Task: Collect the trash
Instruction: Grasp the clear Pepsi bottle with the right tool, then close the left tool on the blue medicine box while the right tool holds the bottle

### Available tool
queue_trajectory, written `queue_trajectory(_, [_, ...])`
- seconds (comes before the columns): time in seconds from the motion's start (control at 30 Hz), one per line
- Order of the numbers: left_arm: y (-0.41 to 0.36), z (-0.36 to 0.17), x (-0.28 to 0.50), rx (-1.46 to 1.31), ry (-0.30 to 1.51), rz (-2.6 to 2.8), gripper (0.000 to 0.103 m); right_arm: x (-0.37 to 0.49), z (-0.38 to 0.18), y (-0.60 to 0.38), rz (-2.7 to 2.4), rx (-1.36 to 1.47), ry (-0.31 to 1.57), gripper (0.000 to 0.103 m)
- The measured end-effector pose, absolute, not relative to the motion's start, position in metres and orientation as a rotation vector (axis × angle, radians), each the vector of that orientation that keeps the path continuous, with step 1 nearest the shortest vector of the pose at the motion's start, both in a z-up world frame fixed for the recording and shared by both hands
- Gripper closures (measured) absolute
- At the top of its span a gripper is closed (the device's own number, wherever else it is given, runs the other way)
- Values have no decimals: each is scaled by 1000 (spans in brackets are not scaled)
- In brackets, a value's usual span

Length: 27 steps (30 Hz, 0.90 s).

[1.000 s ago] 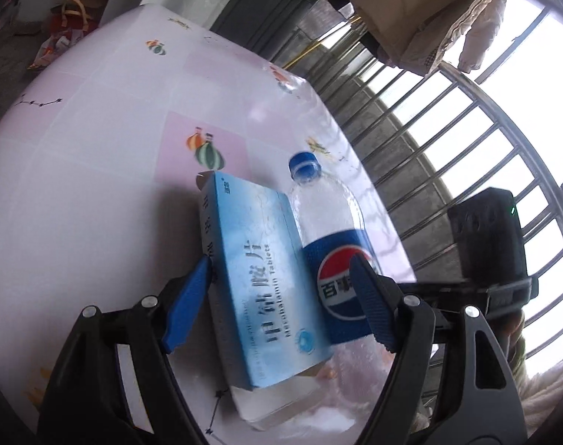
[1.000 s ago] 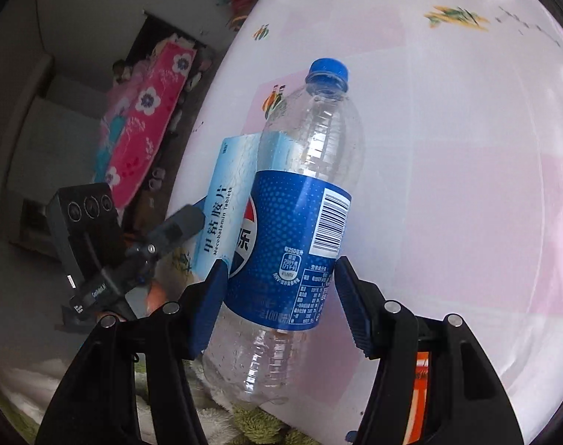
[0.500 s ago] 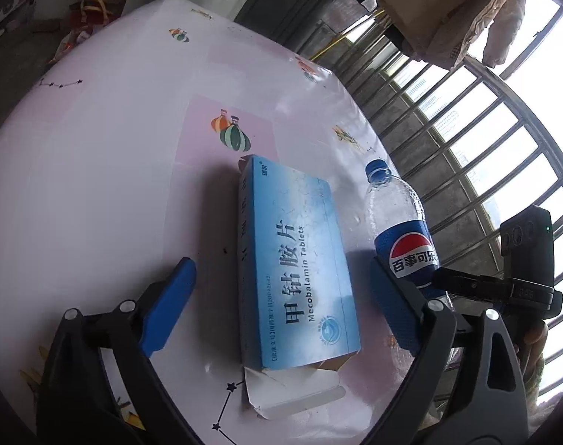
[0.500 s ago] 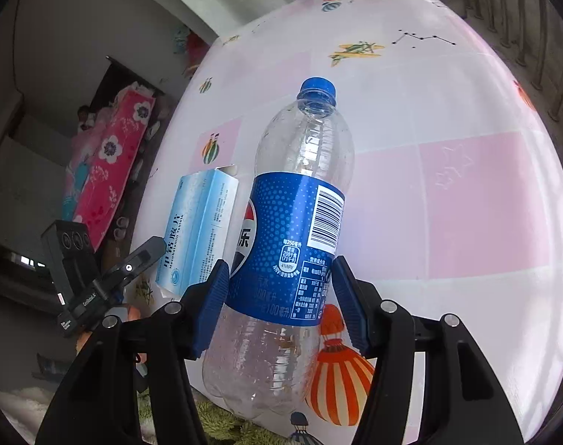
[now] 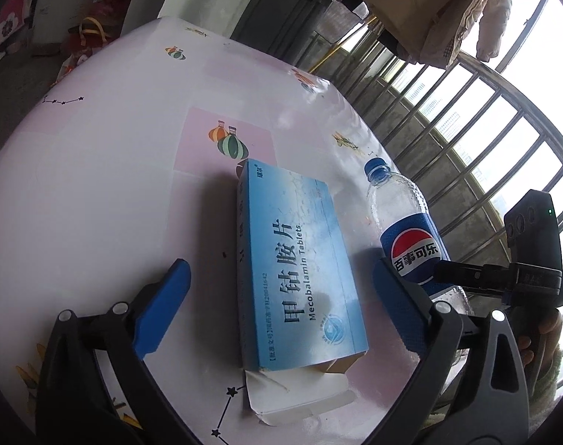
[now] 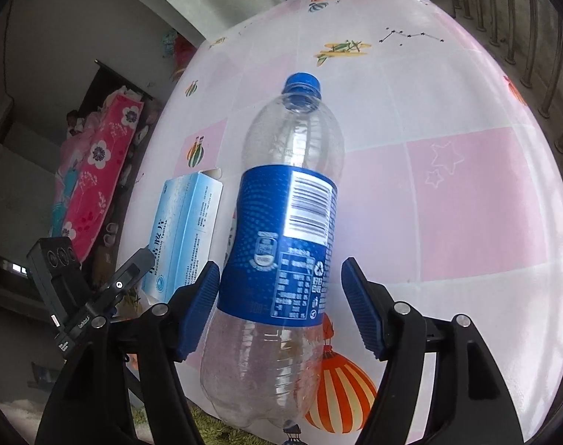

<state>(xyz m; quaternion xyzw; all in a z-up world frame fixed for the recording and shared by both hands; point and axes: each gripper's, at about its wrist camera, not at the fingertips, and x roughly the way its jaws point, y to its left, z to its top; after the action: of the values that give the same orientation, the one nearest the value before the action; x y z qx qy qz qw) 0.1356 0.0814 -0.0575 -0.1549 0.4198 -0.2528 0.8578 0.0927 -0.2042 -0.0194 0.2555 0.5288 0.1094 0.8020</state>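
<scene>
A blue medicine box (image 5: 300, 267) lies flat on the table with its near flap torn open. My left gripper (image 5: 277, 274) straddles it, jaws opening wide, and neither pad touches it. An empty cola bottle (image 6: 292, 222) with a blue label and cap lies on its side, base at the near table edge. My right gripper (image 6: 281, 267) is around its label with the jaws opening. The left pad sits against the label and the right pad stands apart. The bottle (image 5: 411, 244) rests just right of the box (image 6: 185, 230), a small gap between them.
The table (image 5: 114, 185) has a pink-and-white cloth with balloon prints. Window bars (image 5: 485, 141) and hanging clothes (image 5: 429, 11) stand beyond its far right edge. A pink flowered blanket (image 6: 96, 163) lies off the left side. A hand (image 5: 540, 333) holds the right gripper.
The left jaws spread wide off the box and bottle they had enclosed together. The bottle shifted right, away from the box. The right jaws widened, and a gap opened beside the label.
</scene>
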Motion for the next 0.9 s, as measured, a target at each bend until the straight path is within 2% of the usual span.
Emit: queue_trajectory(0.9, [87, -58, 136, -336, 882, -552, 9, 101, -34, -192, 210, 504, 1172, 34])
